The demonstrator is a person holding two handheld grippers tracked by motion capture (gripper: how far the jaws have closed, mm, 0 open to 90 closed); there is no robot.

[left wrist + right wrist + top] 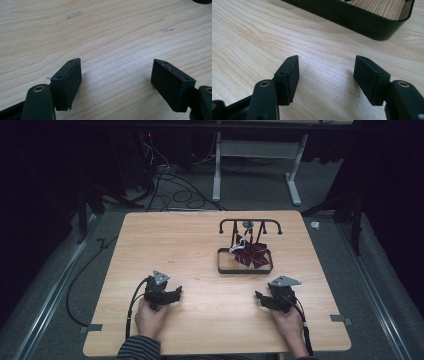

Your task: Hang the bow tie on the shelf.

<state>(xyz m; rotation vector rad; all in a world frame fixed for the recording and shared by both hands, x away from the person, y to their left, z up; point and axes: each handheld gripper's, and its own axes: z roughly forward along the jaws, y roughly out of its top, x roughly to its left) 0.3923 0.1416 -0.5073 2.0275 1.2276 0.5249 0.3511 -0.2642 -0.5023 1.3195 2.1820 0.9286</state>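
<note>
The bow [251,253], a dark red ribbon piece with a pale strap at its upper left, hangs from the black stand [250,223] and droops into the stand's low black tray [245,269], beyond the middle of the table [200,245] and well apart from both grippers. It looks light, soft and floppy, so it would likely bunch or slide under a pinch; the knot at its centre or the strap near the rail seems the surest place to take hold, and a gentle lift should be enough to free it. Nearest the person, both hands rest low near the table's front edge, forearms coming in from below. The left gripper [176,293] lies close to the wood, angled toward the right, its jaws spread wide over bare table. The right gripper [259,296] points left and slightly forward, its jaws also standing wide apart with nothing between them; in the right gripper view the tray's rounded black wall [352,20] sits just ahead. Farther off, cables and a grey frame lie on the floor.
</note>
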